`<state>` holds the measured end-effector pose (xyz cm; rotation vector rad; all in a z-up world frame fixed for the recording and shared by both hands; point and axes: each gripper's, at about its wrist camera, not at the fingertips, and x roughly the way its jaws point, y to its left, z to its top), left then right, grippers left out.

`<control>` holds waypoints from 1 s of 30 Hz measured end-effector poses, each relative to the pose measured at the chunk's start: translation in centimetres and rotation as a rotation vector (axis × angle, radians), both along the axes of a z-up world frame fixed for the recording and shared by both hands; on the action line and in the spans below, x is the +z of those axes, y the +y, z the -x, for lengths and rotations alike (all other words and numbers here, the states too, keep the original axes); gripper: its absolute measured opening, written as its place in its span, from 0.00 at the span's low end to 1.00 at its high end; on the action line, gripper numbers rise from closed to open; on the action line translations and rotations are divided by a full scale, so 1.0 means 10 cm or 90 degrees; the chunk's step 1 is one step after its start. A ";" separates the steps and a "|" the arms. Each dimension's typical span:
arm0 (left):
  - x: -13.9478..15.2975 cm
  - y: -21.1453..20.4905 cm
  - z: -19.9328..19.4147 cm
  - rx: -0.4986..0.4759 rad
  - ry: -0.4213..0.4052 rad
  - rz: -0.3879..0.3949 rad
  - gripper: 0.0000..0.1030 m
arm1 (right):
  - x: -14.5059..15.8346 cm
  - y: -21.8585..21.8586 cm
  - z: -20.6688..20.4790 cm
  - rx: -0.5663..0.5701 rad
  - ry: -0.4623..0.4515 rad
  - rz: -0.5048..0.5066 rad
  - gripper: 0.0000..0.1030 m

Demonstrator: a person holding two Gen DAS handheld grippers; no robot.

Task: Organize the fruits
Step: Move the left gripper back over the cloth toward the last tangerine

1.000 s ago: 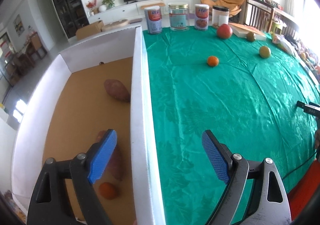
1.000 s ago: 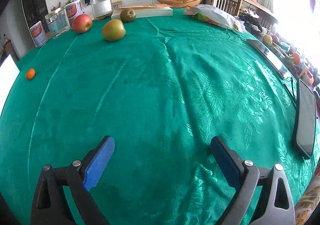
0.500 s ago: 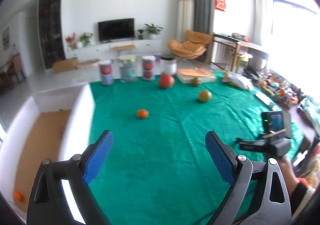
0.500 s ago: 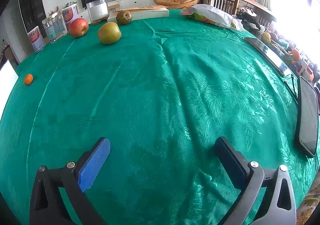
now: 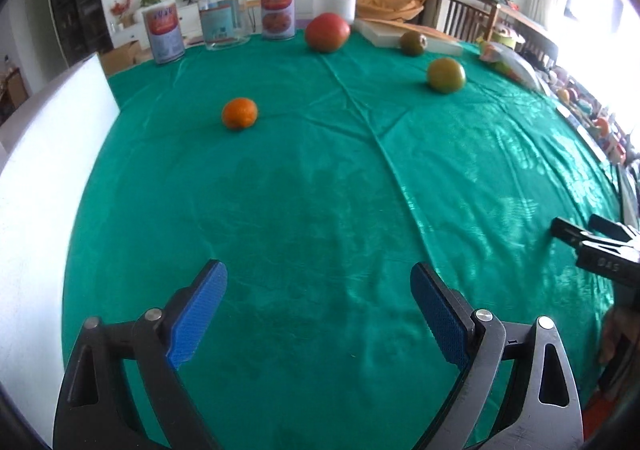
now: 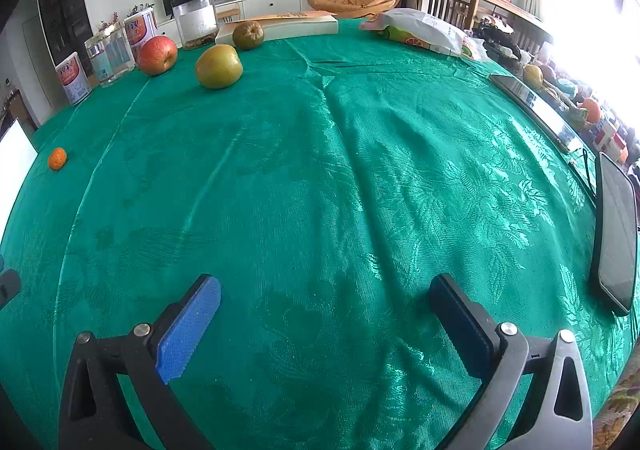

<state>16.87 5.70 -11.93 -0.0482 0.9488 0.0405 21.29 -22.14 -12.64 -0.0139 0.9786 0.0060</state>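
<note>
Green cloth (image 5: 320,210) covers the whole table, and four fruits sit loose on it. From my left gripper (image 5: 319,314) the orange (image 5: 239,113) is the closest: ahead and a little left, alone on bare cloth, not far from the white box wall (image 5: 44,178) at the left edge. The red apple (image 5: 327,32) stands far back, just in front of the tins and jars. The green fruit (image 5: 446,75) lies to the right, and the brown fruit (image 5: 414,43) sits further off, against a flat white box (image 5: 404,38).

My left gripper has its blue pads spread wide with nothing between them — only cloth below. My right gripper (image 6: 324,320) is also wide and empty, hanging over the near cloth well away from any fruit; a dark tablet (image 6: 616,238) lies to its right.

I judge the orange to be the next pick for the left side. It looks small, light and round, with a slightly dimpled skin that should give the pads decent grip. It is firm enough but will bruise under a hard squeeze, and it may roll on the slick cloth if one pad nudges it first. I would take it across its widest middle, pads level on either side, and close gently. The apple looks heavier and smoother — it would want a firmer hold at its widest band. The brown fruit looks wrinkled, perhaps soft, so it needs the lightest touch.
</note>
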 end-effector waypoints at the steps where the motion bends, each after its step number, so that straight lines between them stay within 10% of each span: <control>1: -0.06 0.04 -0.03 0.006 0.008 0.001 0.92 | 0.00 0.00 0.00 0.000 0.000 0.000 1.00; 30: -0.15 0.09 -0.06 0.009 -0.003 -0.012 0.97 | 0.00 0.00 -0.01 0.000 0.000 0.000 1.00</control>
